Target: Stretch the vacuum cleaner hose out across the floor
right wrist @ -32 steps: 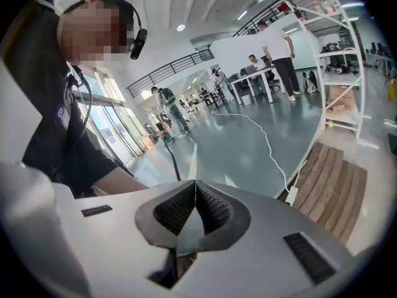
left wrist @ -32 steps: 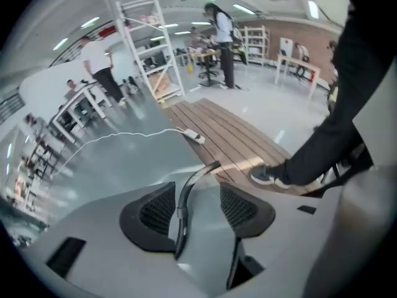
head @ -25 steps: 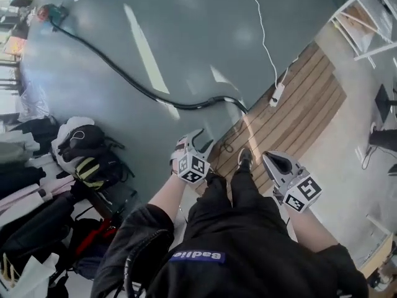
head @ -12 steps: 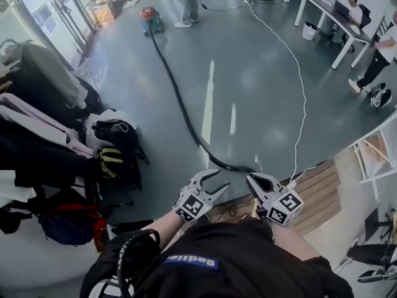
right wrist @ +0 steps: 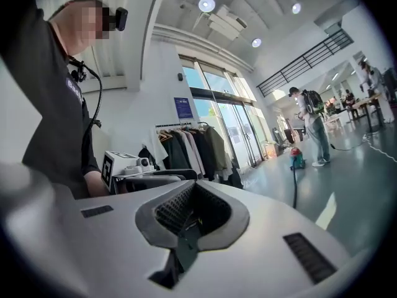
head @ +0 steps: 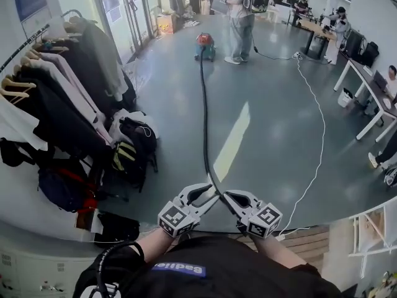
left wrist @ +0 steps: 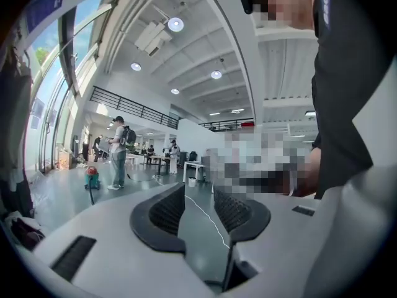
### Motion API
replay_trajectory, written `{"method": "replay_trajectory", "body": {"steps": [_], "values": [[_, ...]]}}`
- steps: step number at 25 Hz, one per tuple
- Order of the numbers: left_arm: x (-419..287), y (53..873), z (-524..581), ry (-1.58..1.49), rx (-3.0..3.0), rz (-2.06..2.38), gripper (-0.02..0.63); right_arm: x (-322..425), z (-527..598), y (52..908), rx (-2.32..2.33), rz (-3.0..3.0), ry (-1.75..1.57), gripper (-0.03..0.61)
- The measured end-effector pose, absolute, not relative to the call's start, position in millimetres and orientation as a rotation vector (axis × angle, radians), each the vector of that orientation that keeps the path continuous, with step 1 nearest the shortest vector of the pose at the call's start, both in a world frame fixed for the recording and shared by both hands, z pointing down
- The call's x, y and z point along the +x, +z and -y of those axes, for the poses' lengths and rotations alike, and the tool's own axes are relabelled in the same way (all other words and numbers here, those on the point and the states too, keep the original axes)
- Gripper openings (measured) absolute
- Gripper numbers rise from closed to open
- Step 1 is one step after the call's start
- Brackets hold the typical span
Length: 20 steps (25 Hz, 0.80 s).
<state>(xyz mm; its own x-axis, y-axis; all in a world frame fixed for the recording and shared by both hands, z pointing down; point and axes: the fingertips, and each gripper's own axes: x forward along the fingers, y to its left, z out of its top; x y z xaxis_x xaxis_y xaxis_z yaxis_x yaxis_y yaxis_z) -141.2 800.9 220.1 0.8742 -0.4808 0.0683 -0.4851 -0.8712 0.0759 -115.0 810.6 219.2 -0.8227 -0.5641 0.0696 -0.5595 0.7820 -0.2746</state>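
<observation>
Hose lies black and nearly straight across the grey floor in the head view, running from the red vacuum cleaner at the far end to the two grippers at the near end, where its tip goes out of sight behind them. The left gripper and the right gripper are held close together and angled toward each other. A person stands just beside the vacuum cleaner. A clothes rack and a heap of bags fill the left side, and a thin white cable curves along the right.

In the left gripper view, the left gripper has its jaws apart with only floor showing through the gap. The vacuum cleaner is far off at the left.

In the right gripper view, the right gripper has its jaws drawn together, leaving a narrow dark slot with nothing seen in it. The vacuum cleaner and the hose are well beyond.
</observation>
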Motion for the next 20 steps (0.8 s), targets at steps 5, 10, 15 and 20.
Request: {"method": "replay_trajectory", "body": {"steps": [5,10,15,20], "values": [[-134,203,-812,-0.023,2.855,0.952,0.075,-93,-823,205,-0.741,-2.970,-0.413,0.005],[-134,199,-836,-0.084,2.787,1.023,0.008,-86,-837,193,-0.709,-2.983,-0.379,0.005],[-144,194,-849,-0.154,2.751,0.928,0.008,-101,-849,182,-0.812,-2.953,-0.317,0.005],[-154,180,-848,-0.167,2.806,0.892,0.008,-111,-856,168,-0.876,-2.939,-0.257,0.005]]}}
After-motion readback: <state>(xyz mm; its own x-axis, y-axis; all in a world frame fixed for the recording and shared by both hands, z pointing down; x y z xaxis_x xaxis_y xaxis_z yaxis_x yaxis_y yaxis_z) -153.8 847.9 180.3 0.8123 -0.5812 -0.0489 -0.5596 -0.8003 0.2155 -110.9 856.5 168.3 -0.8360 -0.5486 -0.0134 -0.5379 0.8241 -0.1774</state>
